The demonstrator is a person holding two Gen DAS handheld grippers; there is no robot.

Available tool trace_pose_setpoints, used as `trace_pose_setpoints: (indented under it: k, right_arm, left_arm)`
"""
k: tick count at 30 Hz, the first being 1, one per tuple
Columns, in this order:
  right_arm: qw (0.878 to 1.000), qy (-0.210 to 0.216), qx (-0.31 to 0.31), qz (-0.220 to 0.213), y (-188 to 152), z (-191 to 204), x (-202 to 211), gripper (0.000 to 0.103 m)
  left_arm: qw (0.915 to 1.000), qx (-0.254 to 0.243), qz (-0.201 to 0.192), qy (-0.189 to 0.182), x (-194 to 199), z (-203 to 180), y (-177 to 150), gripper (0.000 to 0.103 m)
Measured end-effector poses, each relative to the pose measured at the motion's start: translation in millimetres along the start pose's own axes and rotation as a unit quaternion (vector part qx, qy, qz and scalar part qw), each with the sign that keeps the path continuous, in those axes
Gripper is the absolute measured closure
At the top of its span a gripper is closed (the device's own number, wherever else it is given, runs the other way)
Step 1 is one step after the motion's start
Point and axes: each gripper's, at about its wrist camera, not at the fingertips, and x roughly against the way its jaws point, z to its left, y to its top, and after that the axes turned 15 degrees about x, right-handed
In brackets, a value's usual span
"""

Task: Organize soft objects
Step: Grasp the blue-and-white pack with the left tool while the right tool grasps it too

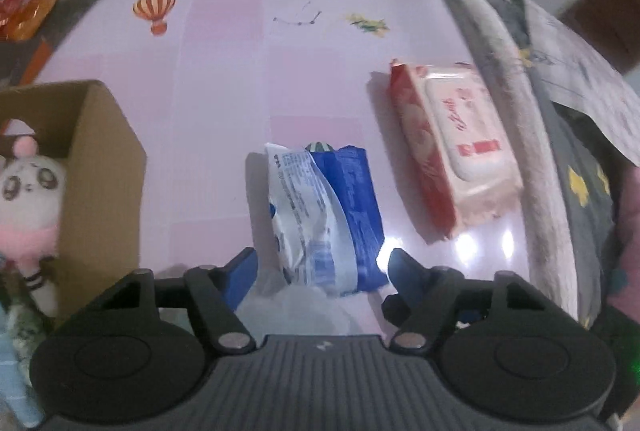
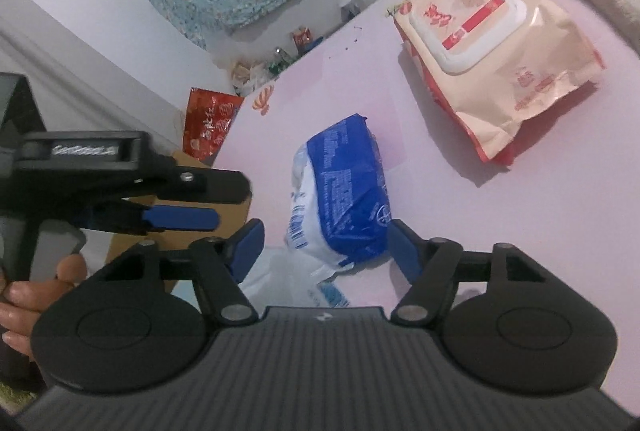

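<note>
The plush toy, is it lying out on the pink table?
No, the plush toy sits inside the cardboard box at the table's left edge.

Blue-and-white packet [image 1: 324,215], peach-and-red wipes pack [image 1: 452,147], pink checked tabletop [image 1: 224,71].

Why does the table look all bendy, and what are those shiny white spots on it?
Left wrist view: the fisheye lens bows the pink table at its edges; white spots near the blue tissue pack are lamp glare; the whole picture is slightly blurred. Right wrist view: same bending, no glare, soft shadows beside the wet wipes pack.
</note>
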Motion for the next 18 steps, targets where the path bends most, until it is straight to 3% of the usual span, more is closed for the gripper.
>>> trace_pose_setpoints:
  k: [8,18]
  right_arm:
    - [1.0,0.008,0.007,0.018,11.9,-12.3,-33.8,0.037]
    - [0.999,0.019,0.014,0.04,10.9,-15.9,-67.2,0.037]
  left_arm:
    - [0.9988,0.025,0.041,-0.012,-37.2,-4.3,15.6,0.026]
    - [0.998,0.031,0.055,-0.003,-59.8,-9.3,21.7,0.022]
